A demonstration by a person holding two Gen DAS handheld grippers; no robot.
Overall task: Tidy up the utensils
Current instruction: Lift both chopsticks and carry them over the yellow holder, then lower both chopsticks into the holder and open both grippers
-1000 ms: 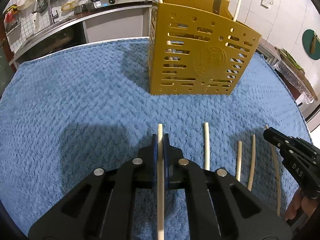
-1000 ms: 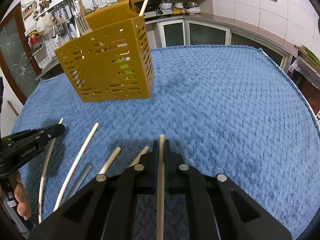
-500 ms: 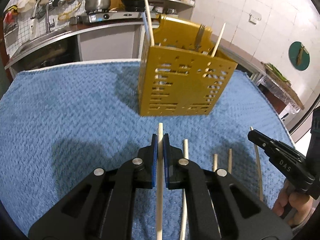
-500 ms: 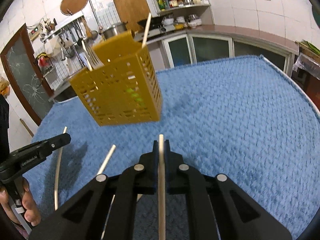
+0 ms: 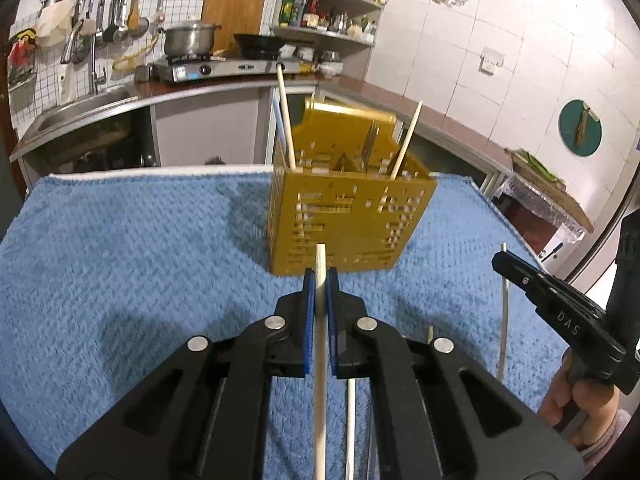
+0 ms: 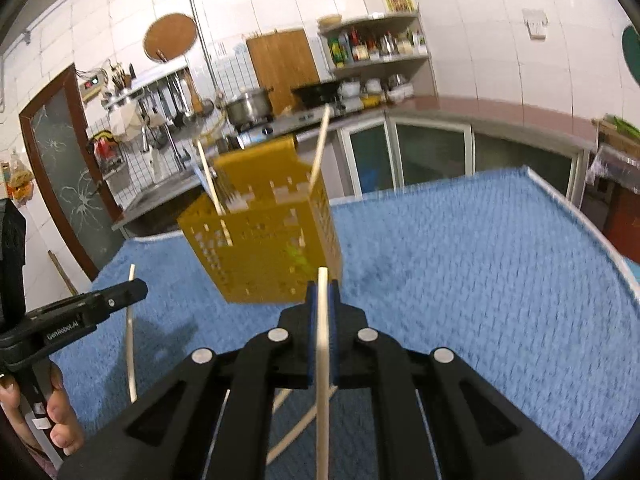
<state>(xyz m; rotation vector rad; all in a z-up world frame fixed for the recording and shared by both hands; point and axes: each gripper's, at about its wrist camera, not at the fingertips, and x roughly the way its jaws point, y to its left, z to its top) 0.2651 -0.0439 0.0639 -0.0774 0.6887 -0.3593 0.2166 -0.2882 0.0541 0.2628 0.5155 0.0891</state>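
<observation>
A yellow perforated utensil holder [image 5: 348, 220] stands on the blue towel [image 5: 120, 248], with two chopsticks and forks sticking out; it also shows in the right wrist view [image 6: 264, 248]. My left gripper [image 5: 320, 276] is shut on a pale chopstick [image 5: 320, 344], raised above the towel in front of the holder. My right gripper [image 6: 323, 292] is shut on another chopstick [image 6: 323, 360], also raised and facing the holder. Loose chopsticks [image 5: 503, 312] lie on the towel below, one more in the right wrist view [image 6: 130, 340].
The towel covers a table whose right edge [image 6: 580, 216] is near. A kitchen counter with a stove, a pot [image 5: 188, 38] and a sink [image 5: 84, 104] lies behind. Each gripper shows in the other's view, the right [image 5: 560, 312] and the left [image 6: 80, 312].
Both grippers have lifted off the towel with their chopsticks and tilted upward, so that the holder sits lower and farther in view. The loose chopsticks stay on the towel.
</observation>
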